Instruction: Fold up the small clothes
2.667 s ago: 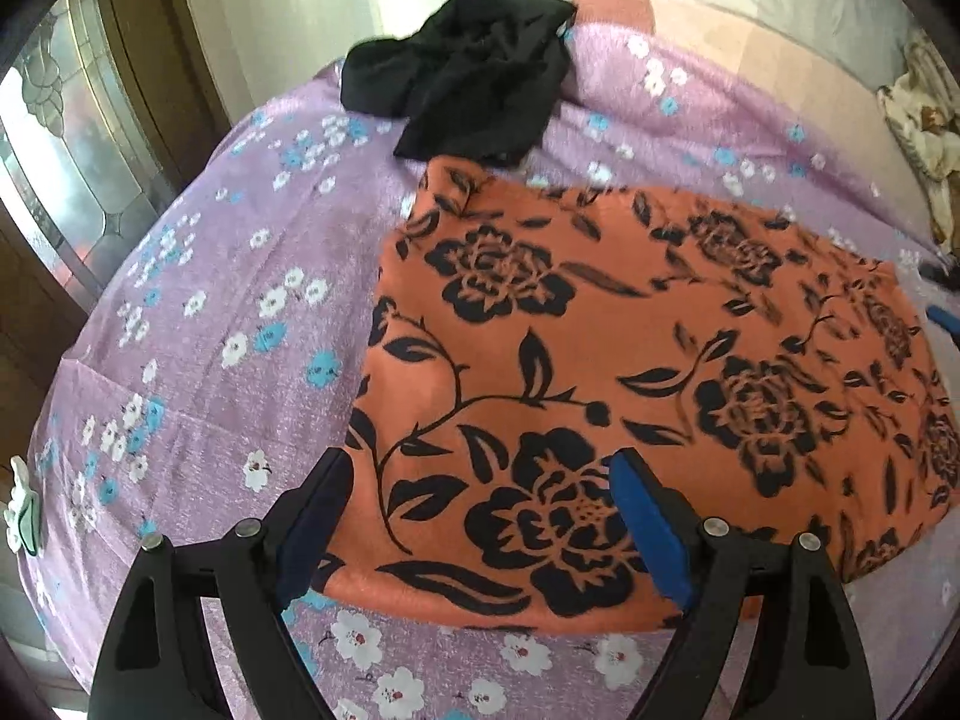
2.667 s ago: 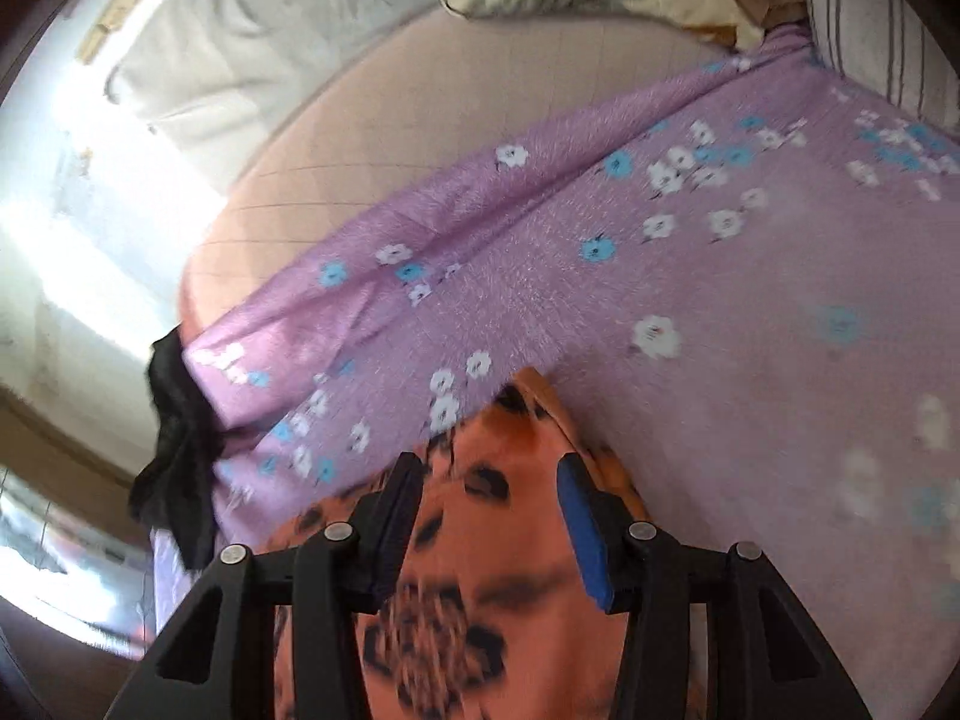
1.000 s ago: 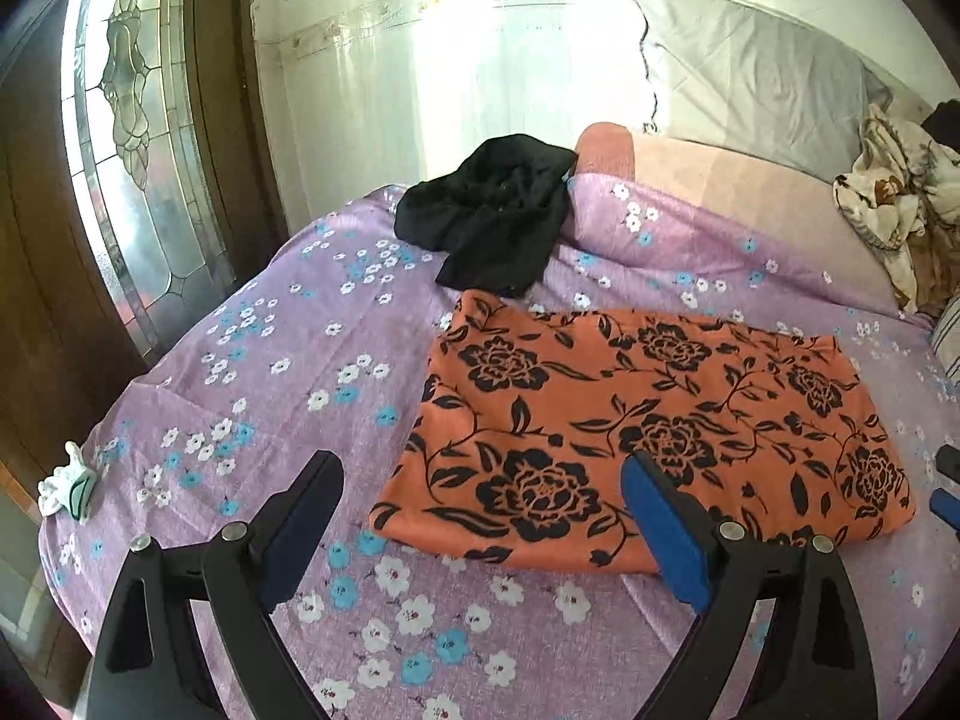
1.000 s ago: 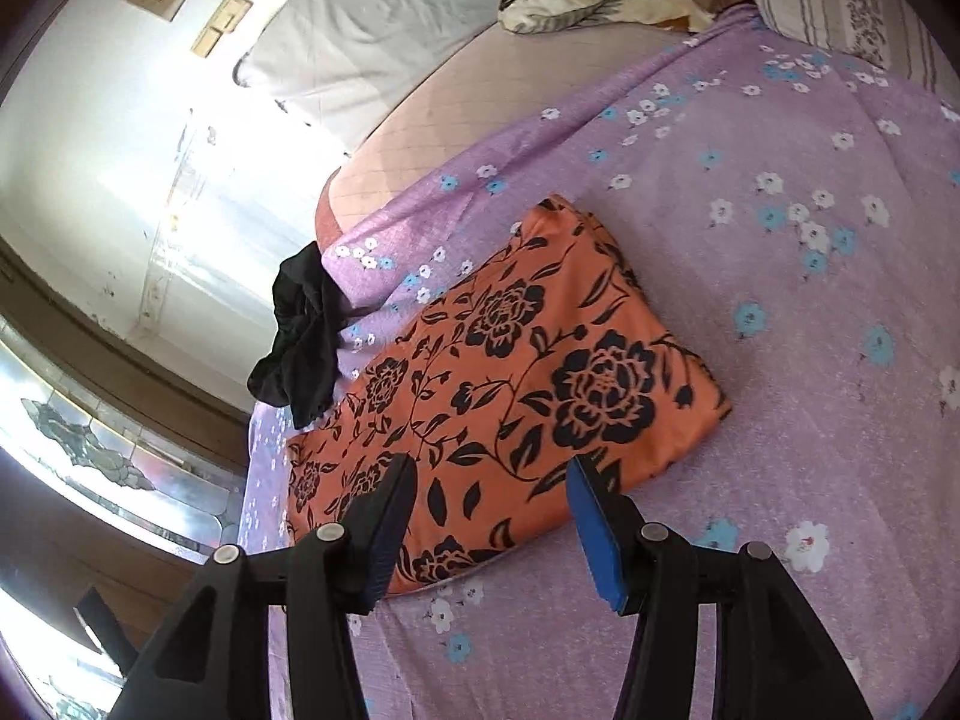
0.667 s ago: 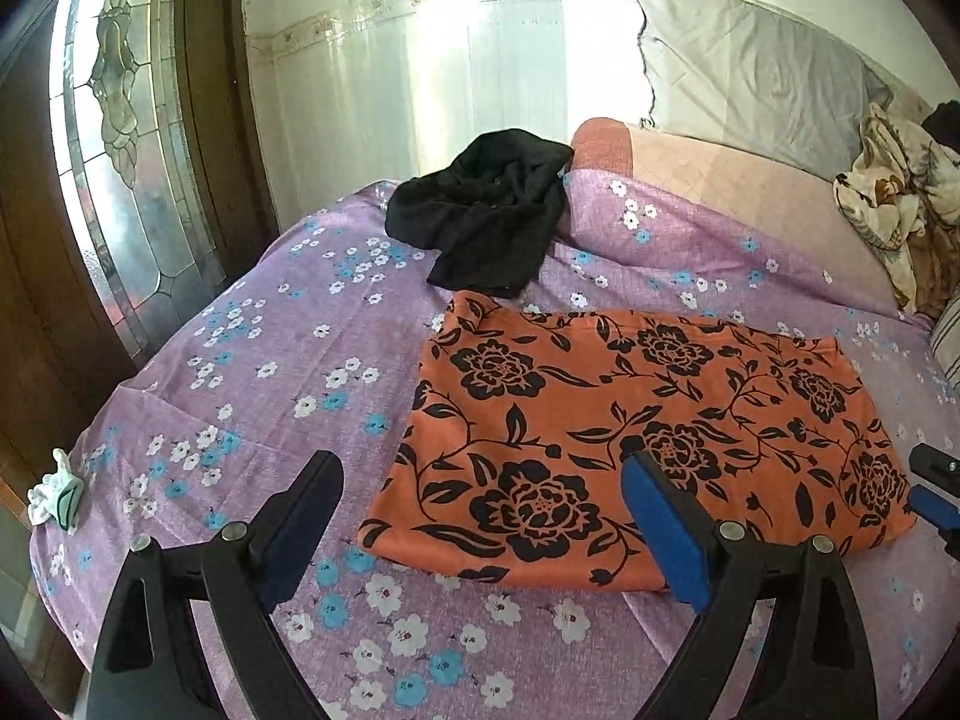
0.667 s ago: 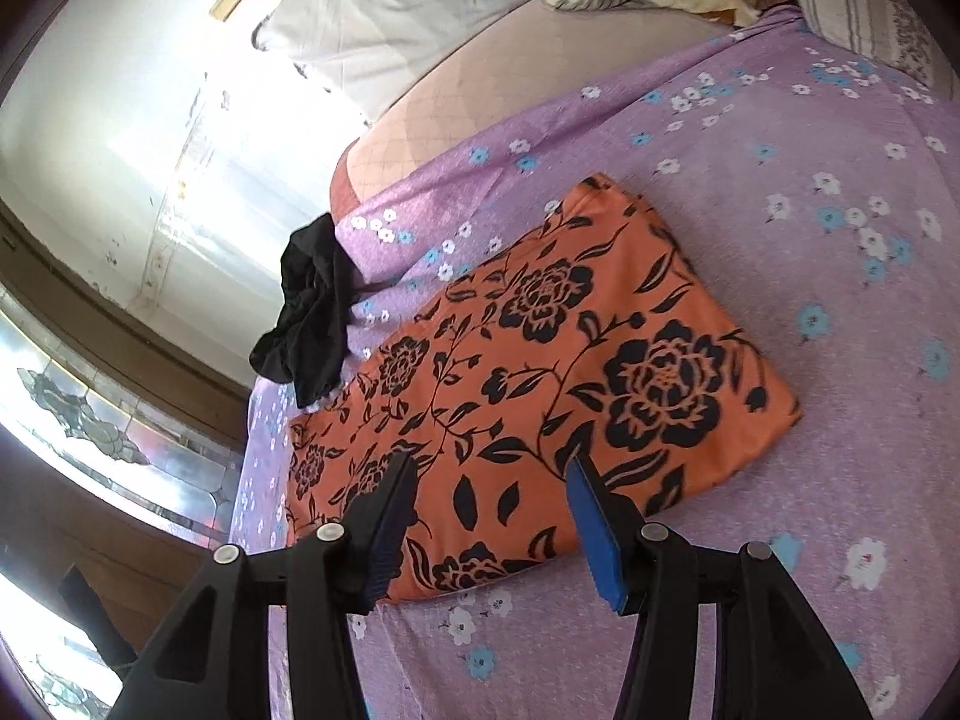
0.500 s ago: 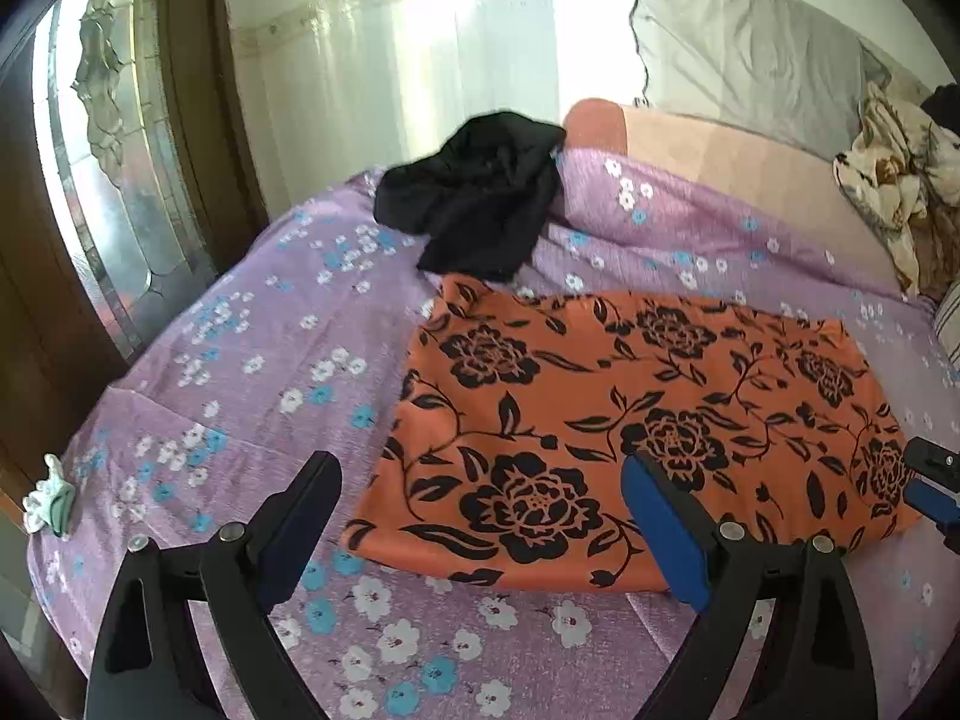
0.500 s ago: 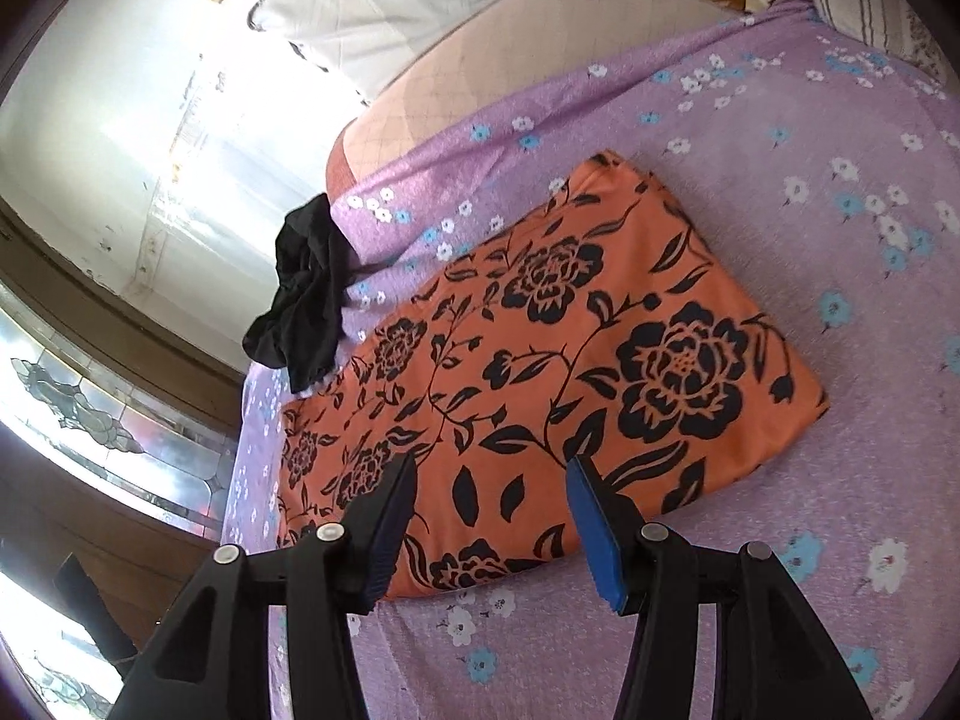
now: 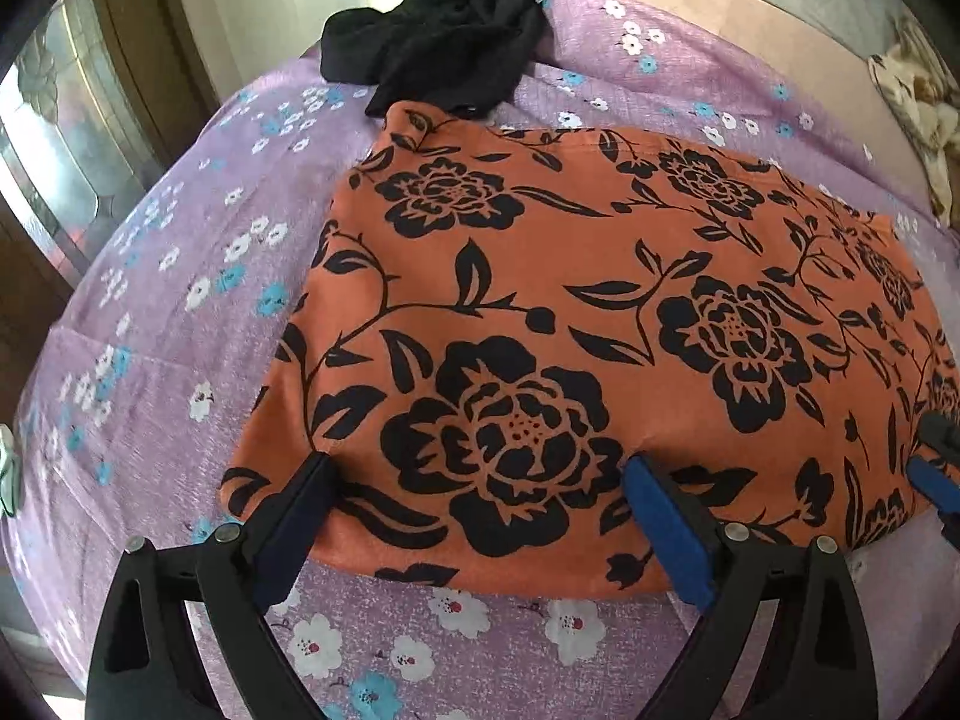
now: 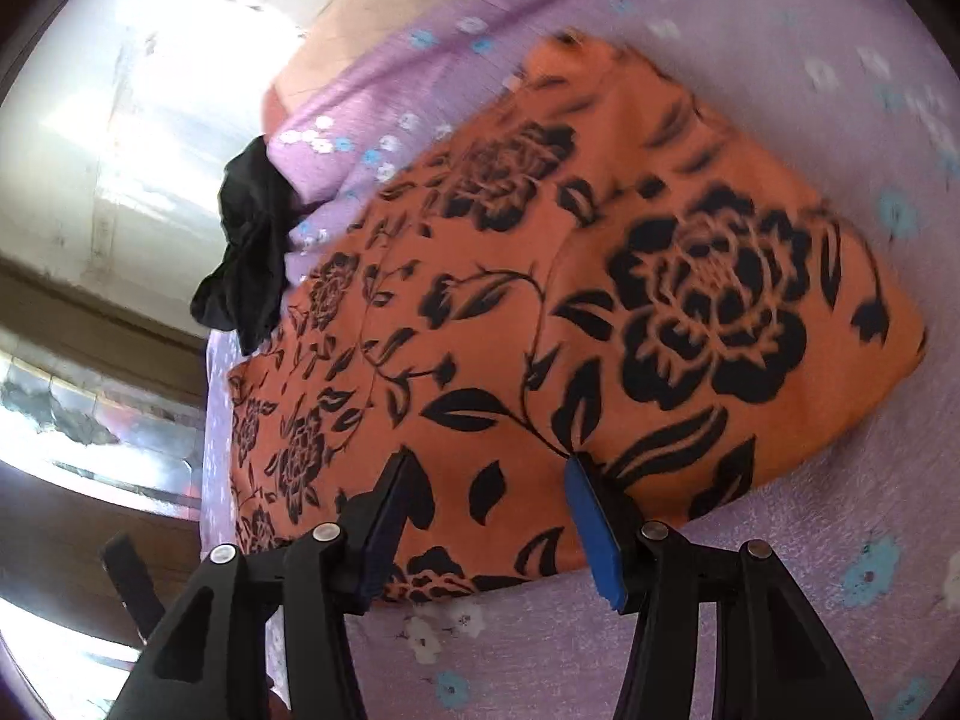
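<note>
Subject garment: an orange cloth with black flower print (image 9: 576,324), lying flat on the bed (image 9: 150,312), which carries a purple flowered sheet. The cloth forms a tidy rectangle with a rounded, doubled-looking near edge, so at least one fold appears to be already made; this is a judgement from its shape only. No loose sleeve or leg is visible.

Left gripper (image 9: 480,498): jaws stand wide apart and hold nothing. The tips sit over the near edge of the orange cloth, toward its left corner. Whether the pads touch the fabric cannot be told.

Right gripper (image 10: 486,498): jaws roughly half open, nothing held. It is placed over the same near edge, toward the right-hand end of the cloth (image 10: 600,300). This view is blurred, so contact cannot be confirmed. Its blue tip (image 9: 936,480) shows at the right margin of the left wrist view.

Second item: a black garment (image 9: 444,36) lies crumpled at the far side of the bed, just touching the far left corner of the orange cloth. It is unfolded.

Assessment: the orange cloth is partly folded and no edge is gripped yet. A further fold likely remains, then the black garment in full.
</note>
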`<state>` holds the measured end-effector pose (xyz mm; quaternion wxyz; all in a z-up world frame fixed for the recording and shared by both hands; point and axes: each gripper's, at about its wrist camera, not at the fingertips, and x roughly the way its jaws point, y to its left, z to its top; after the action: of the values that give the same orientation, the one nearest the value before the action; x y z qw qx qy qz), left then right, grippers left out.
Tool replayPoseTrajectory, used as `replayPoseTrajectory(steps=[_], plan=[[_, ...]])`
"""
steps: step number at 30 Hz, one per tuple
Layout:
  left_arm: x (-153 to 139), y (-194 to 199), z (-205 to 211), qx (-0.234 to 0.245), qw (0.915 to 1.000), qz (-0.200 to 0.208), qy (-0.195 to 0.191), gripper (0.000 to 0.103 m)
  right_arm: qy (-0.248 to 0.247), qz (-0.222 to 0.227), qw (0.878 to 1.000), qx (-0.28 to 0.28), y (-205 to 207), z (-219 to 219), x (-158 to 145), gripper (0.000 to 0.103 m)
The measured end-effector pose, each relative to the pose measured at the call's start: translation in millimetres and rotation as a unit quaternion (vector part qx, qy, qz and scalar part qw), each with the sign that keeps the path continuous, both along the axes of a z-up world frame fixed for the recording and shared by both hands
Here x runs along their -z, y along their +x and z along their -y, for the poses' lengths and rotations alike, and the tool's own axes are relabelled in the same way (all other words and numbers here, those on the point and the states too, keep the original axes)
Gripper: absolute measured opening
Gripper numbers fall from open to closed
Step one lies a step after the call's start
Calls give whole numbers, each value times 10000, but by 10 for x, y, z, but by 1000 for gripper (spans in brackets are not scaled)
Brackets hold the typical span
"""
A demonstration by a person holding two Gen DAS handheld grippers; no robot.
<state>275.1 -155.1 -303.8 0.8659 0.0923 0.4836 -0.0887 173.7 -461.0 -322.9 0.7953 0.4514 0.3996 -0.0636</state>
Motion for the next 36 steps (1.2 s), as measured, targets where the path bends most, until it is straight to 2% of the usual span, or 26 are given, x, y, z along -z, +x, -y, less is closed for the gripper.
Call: replayPoseTrajectory(steps=[6, 16, 21, 25, 33, 36], plan=[[-183, -104, -58, 26, 9995, 284, -156, 96, -29, 194, 9998, 52, -173, 78, -196, 57], [-396, -298, -197, 111, 9972, 681, -285, 96, 162, 324, 9950, 930, -807, 661, -302, 60], [-517, -580, -148, 378, 9951, 836, -359, 96, 173, 462, 9947, 899, -929, 654, -395, 60], [-504, -717, -186, 482, 9943, 506, -809, 96, 174, 397, 9958, 807, -993, 601, -379, 60], [-248, -751, -281, 203, 9947, -153, -994, 96, 282, 304, 9960, 790, -1047, 546, -305, 63], [-154, -684, -368, 12, 9903, -513, -1290, 96, 561, 262, 9953, 742, -974, 503, -216, 63]])
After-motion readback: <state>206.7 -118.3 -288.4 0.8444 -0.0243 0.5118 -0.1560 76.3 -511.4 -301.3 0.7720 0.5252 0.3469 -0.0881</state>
